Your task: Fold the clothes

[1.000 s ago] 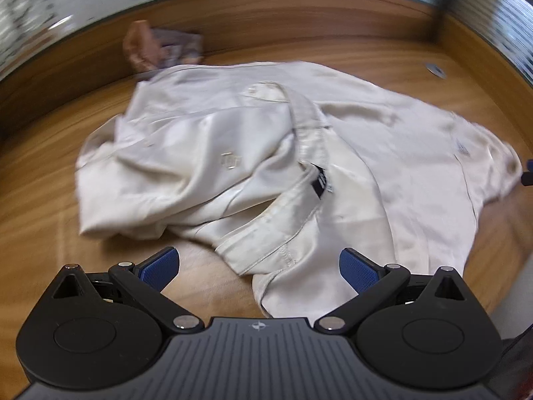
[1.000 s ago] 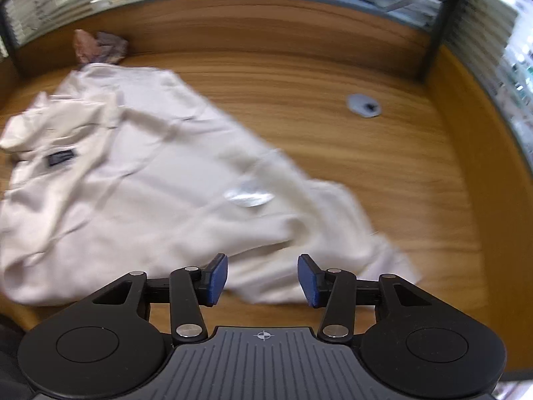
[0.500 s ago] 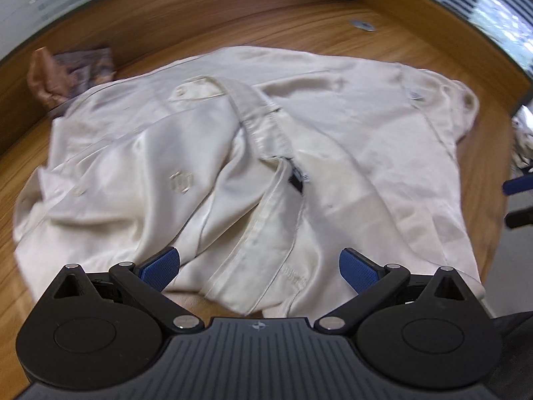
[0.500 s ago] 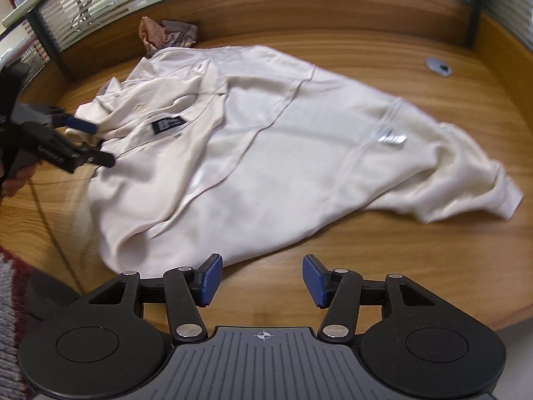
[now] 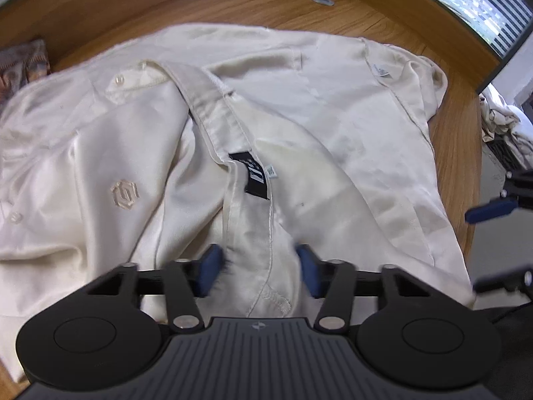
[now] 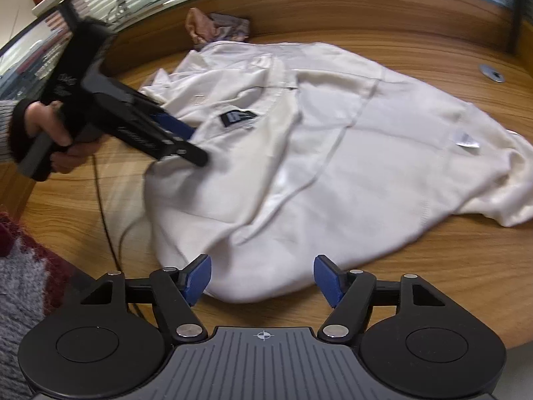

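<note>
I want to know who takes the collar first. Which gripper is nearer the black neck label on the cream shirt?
Left. The left gripper straddles the collar band just below the black label, on the shirt. The right gripper sits at the shirt's near hem, far from the label.

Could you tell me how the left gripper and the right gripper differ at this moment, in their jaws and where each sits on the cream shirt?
The left gripper has just been closing, its jaws narrow around the collar below the black label; the right gripper has just been opening, its jaws wide. The left sits over the middle of the cream shirt; the right sits at its near hem, above the wooden table. Both have blue pads and tilt down.
</note>
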